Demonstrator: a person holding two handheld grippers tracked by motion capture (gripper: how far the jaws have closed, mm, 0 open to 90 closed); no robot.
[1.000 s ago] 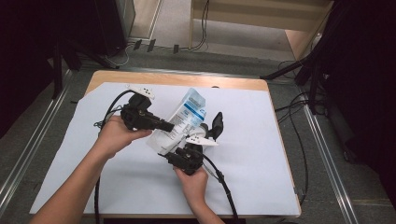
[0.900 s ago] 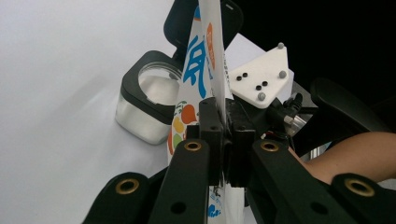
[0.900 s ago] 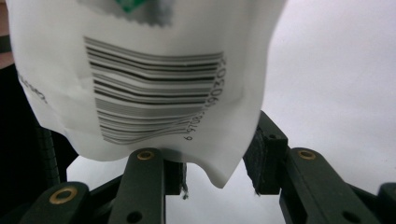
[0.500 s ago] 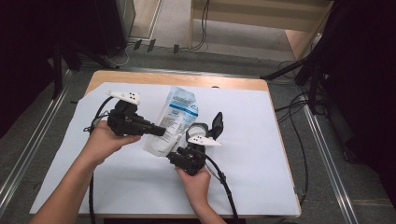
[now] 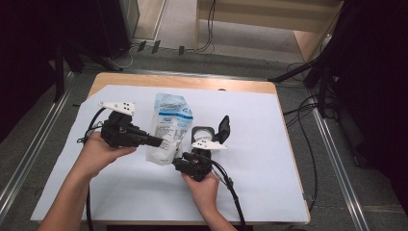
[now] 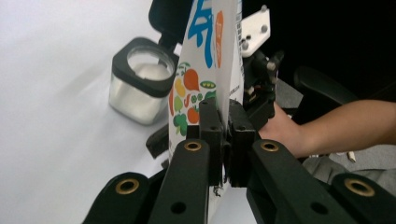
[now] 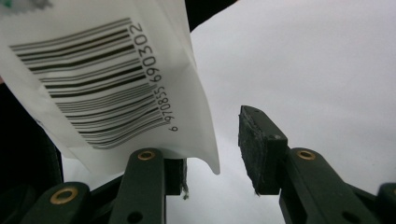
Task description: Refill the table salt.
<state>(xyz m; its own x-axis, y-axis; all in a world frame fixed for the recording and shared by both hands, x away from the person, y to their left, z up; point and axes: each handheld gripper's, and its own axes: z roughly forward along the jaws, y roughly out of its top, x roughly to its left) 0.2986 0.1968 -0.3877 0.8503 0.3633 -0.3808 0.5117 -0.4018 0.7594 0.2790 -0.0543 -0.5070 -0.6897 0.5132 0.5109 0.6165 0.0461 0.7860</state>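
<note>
now the left claw (image 5: 155, 141) is clamped on the side edge of the white pouch (image 5: 169, 126), its pads (image 6: 211, 122) pinching the printed film flat between them. compared with a second ago, the pouch has swung: it leaned toward the far right then, and now it stands more upright, its top toward the far edge, having shifted left with the left hand (image 5: 98, 153). it sits near the middle of the tabletop (image 5: 269, 159), over the white sheet.

the right claw (image 5: 185, 163) stays at the pouch's near bottom corner with its jaws part open. in the right gripper view the barcode corner (image 7: 201, 140) hangs over one jaw, and the other pad (image 7: 254, 144) stands clear of it with daylight between, so nothing is gripped there.

just right of the pouch stands a small clear jar (image 5: 202, 134) with a black rim and its flip lid (image 5: 223, 126) raised, white contents inside (image 6: 142, 74).

the swing looks like lining the pouch up for the jar, likely for pouring. the right claw probably needs to pinch that loose corner next; held by one edge only, the pouch may sag or twist.
</note>
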